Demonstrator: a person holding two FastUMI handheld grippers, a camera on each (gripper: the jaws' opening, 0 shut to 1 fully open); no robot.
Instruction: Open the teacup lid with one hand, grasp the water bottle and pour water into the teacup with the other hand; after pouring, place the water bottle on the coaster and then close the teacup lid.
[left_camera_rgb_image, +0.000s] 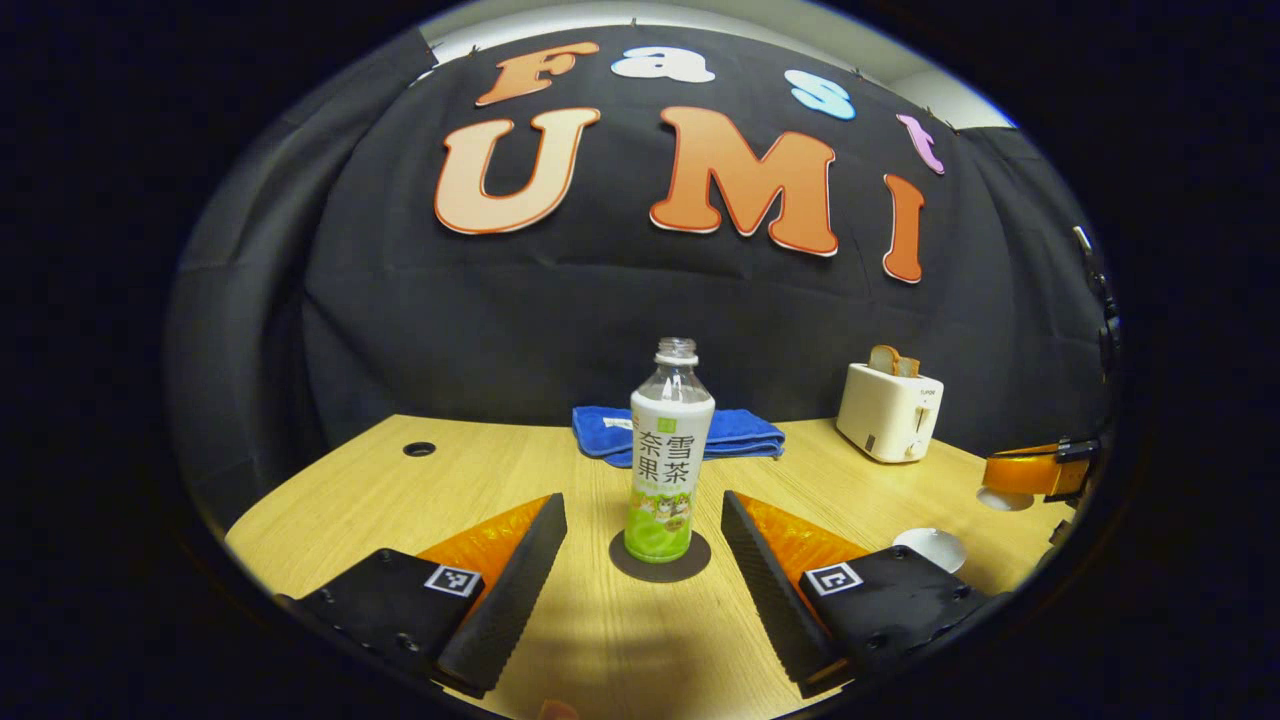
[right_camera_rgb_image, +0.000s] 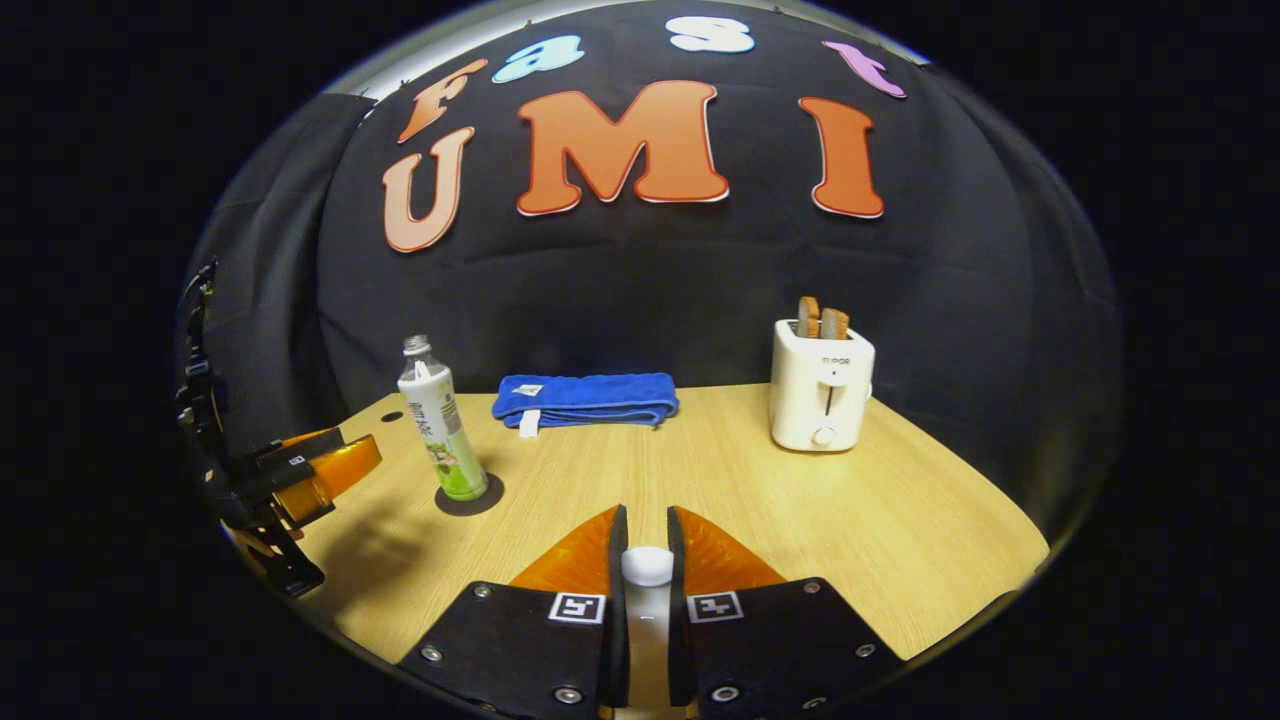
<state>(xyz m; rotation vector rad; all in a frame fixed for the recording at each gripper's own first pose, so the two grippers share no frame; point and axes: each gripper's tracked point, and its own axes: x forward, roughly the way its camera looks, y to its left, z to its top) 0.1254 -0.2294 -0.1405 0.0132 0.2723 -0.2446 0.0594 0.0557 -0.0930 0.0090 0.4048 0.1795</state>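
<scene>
Left gripper (left_camera_rgb_image: 643, 560): released, fingers spread wide with the bottle standing in the gap between them and touching neither; it also shows at the left edge of the right gripper view.
Bottle (left_camera_rgb_image: 668, 460): upright on the dark round coaster (left_camera_rgb_image: 690, 565), cap off, so the placing step looks done (how much water is left inside, I cannot tell).
Blue towel (left_camera_rgb_image: 700, 432): folded at the back of the table (left_camera_rgb_image: 400, 480), well apart from the work.
Toaster (left_camera_rgb_image: 888, 410): back right, bread in its slots, no part in this task.
Teacup (left_camera_rgb_image: 930, 548): a white round rim low on the right in the left gripper view, near the right gripper; its contents cannot be seen.
Right gripper (right_camera_rgb_image: 647, 560): clenched on a small white knob, which I judge to be the lid (right_camera_rgb_image: 647, 566), both fingers pressing it.
Left to do: probably just setting the lid down and letting go.
</scene>
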